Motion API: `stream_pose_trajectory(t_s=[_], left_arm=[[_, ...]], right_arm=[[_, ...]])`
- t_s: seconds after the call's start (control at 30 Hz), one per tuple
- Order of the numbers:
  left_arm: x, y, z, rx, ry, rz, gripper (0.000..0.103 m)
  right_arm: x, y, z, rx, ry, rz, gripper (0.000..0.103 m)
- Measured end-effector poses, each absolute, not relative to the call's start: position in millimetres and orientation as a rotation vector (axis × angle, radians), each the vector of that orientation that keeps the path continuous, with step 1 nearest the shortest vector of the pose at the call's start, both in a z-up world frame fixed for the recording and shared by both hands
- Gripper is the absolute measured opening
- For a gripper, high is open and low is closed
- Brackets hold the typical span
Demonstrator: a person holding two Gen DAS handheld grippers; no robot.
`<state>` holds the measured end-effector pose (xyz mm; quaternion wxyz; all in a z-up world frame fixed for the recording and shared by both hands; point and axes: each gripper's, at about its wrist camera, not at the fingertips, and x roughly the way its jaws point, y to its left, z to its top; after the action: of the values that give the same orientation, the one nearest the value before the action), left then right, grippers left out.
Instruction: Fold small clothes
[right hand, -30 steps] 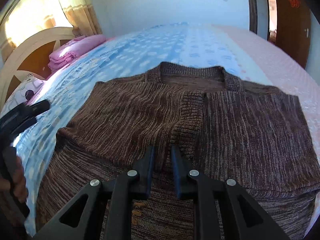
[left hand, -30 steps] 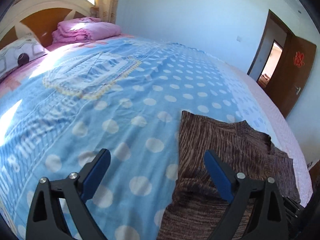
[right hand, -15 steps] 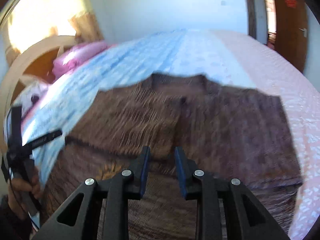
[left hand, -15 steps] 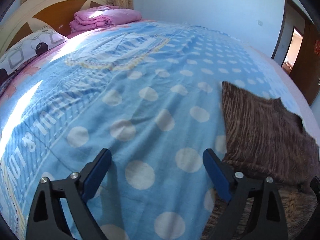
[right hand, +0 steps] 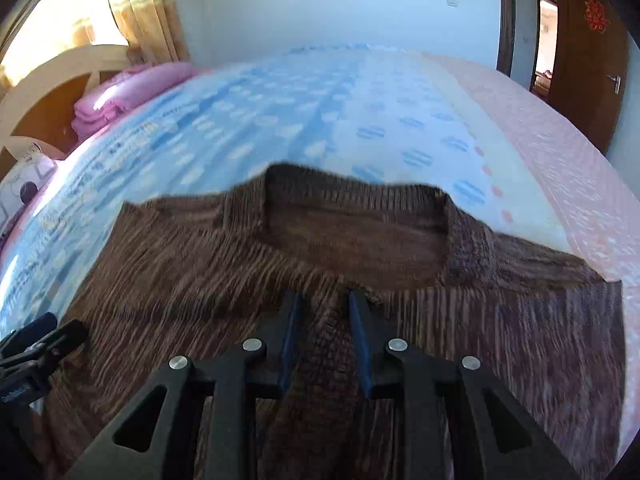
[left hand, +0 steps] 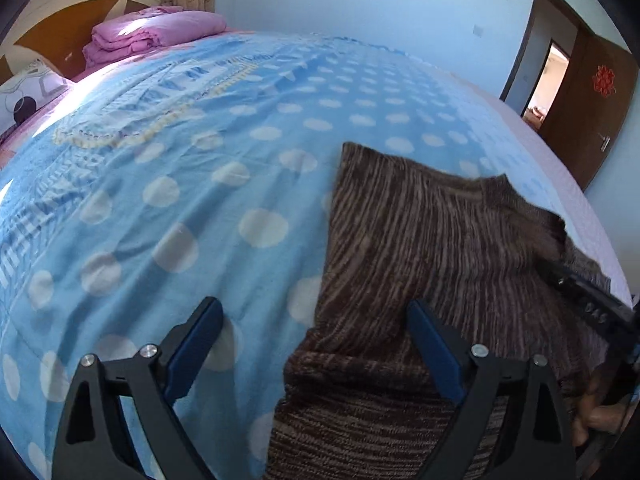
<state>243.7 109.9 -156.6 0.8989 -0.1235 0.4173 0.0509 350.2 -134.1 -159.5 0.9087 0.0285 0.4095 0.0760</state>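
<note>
Sunlit, blurry (fisheye edges dk).

The sweater (right hand: 360, 320) is lying on the bed (left hand: 200, 200), near its foot-side edge. Beyond the sweater, folded blankets (left hand: 156, 34) are sitting against the headboard (left hand: 60, 12), with a pillow (left hand: 28, 96) lying beside them.

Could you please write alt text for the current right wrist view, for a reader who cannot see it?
A brown knitted cardigan lies spread on a blue polka-dot bedspread, collar away from the camera. The right gripper, jaws narrowly apart, hovers over its ribbed front placket. Folded pink bedding sits by the headboard.
</note>
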Motion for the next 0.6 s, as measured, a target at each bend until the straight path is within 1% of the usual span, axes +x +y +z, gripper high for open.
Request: stream_pose_trajectory(t_s=[0.03,0.17,0.23,0.27,0.33,0.53,0.57,0.6], left_arm=[[244.2,109.8,-158.7,-0.259,0.877,0.108,0.096],[248.5,96.8,-160.5,-0.186,0.894,0.126,0.102],[248.9,96.6,-160.7,-0.184,0.892,0.122,0.103],[248.6,99.8,-161.3,-0.207,0.891,0.105,0.103],[246.4,106.6,-161.2,-0.247,0.879,0.081,0.103],[227.2,133.6,-156.5,-0.432,0.806,-0.068,0.103],[217.0,139.3,-154.2,-0.451,0.799,-0.106,0.103],[208.9,141.6,-151.6,-0.45,0.794,-0.128,0.103]], right_arm=[[354.5,-138.4,-161.3,0.093,0.849,0.154,0.026],[354.2,-147.3,-158.1,0.145,0.845,0.172,0.026],[341.7,-153.9,-147.9,0.188,0.828,0.137,0.027],[330.7,-159.0,-139.2,0.218,0.796,0.121,0.029],[295.2,-172.8,-115.5,0.27,0.714,0.122,0.029],[176.9,-222.1,-60.4,0.243,0.611,0.044,0.031],[156.8,-229.0,-54.1,0.215,0.602,0.027,0.034],[131.9,-236.2,-47.7,0.181,0.592,0.001,0.042]])
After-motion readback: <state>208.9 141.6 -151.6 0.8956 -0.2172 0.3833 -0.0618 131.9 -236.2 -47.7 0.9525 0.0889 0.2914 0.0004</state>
